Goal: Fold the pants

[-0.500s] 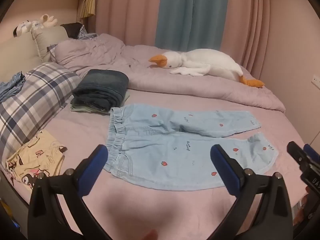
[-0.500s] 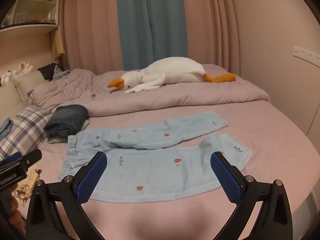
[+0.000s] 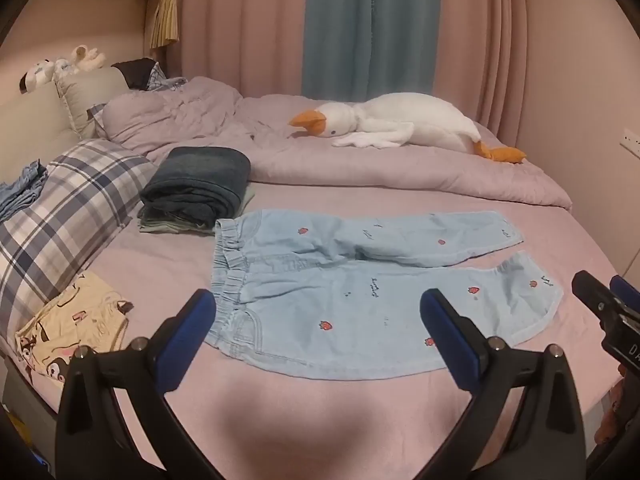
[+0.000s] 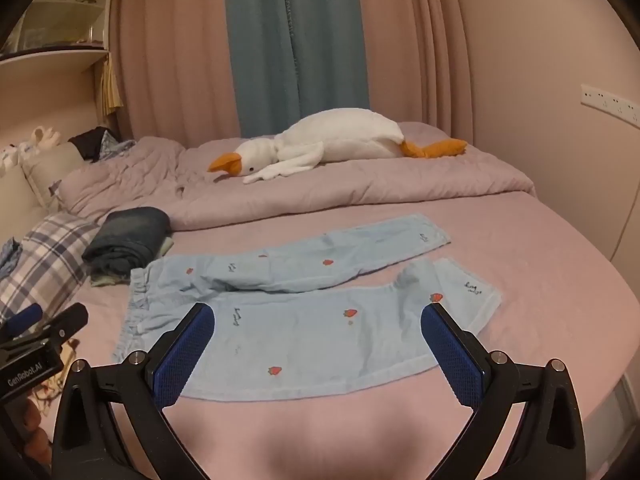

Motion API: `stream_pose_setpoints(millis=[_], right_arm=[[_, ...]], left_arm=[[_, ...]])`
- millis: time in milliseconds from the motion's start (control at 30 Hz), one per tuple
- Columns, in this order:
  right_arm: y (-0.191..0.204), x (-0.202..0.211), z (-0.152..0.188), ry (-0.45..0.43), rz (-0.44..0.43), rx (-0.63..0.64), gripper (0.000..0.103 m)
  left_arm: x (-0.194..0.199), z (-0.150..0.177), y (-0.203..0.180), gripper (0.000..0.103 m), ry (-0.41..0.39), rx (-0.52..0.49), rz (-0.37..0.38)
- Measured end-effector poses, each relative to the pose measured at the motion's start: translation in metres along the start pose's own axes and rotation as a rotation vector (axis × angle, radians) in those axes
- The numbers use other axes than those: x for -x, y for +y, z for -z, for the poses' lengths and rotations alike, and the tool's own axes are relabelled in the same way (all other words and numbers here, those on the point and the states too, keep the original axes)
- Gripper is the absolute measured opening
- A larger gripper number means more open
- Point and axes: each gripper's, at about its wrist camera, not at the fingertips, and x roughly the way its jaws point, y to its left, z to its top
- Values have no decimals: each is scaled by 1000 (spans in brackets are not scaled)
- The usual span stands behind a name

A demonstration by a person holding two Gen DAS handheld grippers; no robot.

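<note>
pants (image 3: 360, 292) flat, near hem at bed (image 3: 280, 412) edge | left claw (image 3: 318, 336), right claw (image 4: 318, 352) apart, empty

Pink curtains (image 3: 248, 28), teal curtain panel (image 3: 372, 28), wide bed (image 4: 560, 248), dim warm light.

We are seeing bare sheet (image 3: 320, 420) lying open beneath both claws; folded dark jeans (image 3: 196, 190) are blocking ahead-left, plaid pillow (image 3: 68, 204) farther left.

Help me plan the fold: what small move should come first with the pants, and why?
Probably lower both open grippers to the near leg: left gripper toward the waistband, right gripper toward the cuff. The pants lie flat, legs apart, nothing held yet.
</note>
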Motion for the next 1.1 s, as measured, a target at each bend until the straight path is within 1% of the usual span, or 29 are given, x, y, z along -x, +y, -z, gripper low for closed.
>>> stream_pose_setpoints(millis=[433, 533, 700, 767, 867, 967, 1000, 1100], right_arm=[[2, 1, 4, 8, 13, 3, 103], [4, 4, 5, 2, 21, 10, 103], [9, 15, 2, -21, 5, 36, 103], [9, 20, -2, -38, -2, 52, 103], [9, 33, -7, -76, -13, 81, 103], [7, 45, -14, -102, -27, 85, 103], [5, 50, -16, -107, -35, 79, 103], [-1, 66, -26, -131, -89, 48, 103]], left_arm=[[-4, 4, -7, 102, 42, -1, 29], [-1, 4, -10, 102, 58, 12, 62], [8, 0, -18, 102, 105, 27, 150], [17, -4, -20, 102, 110, 31, 180], [36, -9, -21, 102, 91, 42, 216], [56, -13, -28, 102, 79, 29, 240], [66, -15, -29, 102, 73, 31, 259], [88, -22, -36, 102, 66, 31, 296]])
